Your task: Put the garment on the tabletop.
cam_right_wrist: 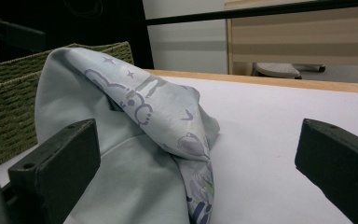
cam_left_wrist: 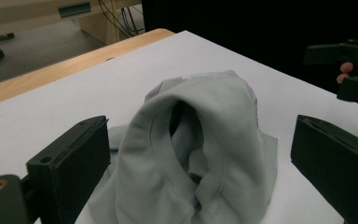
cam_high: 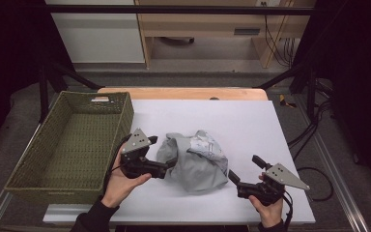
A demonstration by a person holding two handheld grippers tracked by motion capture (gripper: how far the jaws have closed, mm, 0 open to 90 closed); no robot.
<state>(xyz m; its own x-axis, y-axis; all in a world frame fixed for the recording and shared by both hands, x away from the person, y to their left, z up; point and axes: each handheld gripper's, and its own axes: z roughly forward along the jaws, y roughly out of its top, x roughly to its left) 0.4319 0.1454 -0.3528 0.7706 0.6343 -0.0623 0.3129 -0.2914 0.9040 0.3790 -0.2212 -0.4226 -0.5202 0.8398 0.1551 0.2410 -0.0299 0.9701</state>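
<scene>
A crumpled pale grey garment [cam_high: 193, 162] is lying in a heap near the middle of the white worktop [cam_high: 251, 125], bunched up so that it is standing in a soft mound. A printed patch with purple figures is showing on its top and on the side turned toward three o'clock in the high view.

The left gripper [cam_high: 170, 164] is sitting at the garment's nine o'clock edge, with its tips right against the cloth. In the left gripper view its jaws are standing wide apart, released, with the garment's ribbed opening [cam_left_wrist: 186, 135] rising between them; whether the pads are touching the fabric cannot be told.

The right gripper [cam_high: 233, 176] is resting at about four o'clock from the heap, just beside its lower edge. In the right gripper view its jaws are likewise spread wide and holding nothing, with the printed fold [cam_right_wrist: 168, 116] lying between them, nearer the left-hand jaw.

A woven green basket [cam_high: 43, 159] is standing at nine o'clock of the garment, at the left edge of the worktop, just behind the left hand [cam_high: 121, 186]. The right hand [cam_high: 269, 210] is gripping its tool near the worktop's front edge.
</scene>
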